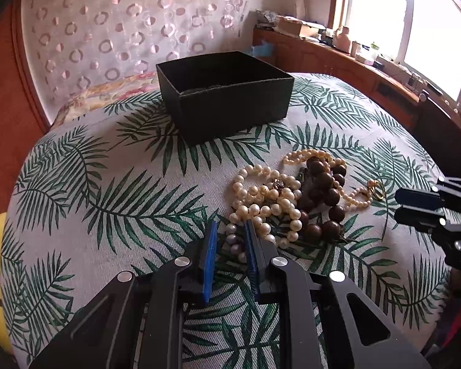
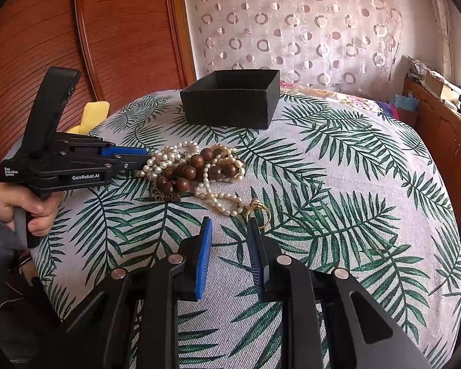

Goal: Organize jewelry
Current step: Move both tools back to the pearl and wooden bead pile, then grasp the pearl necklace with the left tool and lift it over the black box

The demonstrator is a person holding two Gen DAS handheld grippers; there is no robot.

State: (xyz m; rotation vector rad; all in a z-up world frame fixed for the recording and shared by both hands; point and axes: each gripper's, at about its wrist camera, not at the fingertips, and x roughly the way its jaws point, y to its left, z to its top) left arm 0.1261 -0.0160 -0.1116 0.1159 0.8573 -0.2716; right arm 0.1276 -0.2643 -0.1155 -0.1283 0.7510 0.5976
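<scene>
Jewelry lies heaped on the palm-print cover (image 1: 113, 184): pearl strands (image 1: 261, 200), brown wooden beads (image 1: 322, 184) and a gold ring (image 1: 376, 189), all outside the black box (image 1: 227, 98) that probably awaits them. Left gripper (image 1: 230, 236) is clenched on greyish pearls (image 1: 233, 241) at the heap's edge, likely to lift them. Right gripper (image 2: 229, 230) hangs empty, part closed, near the ring. "GenRobot.AI" marks the left tool
</scene>
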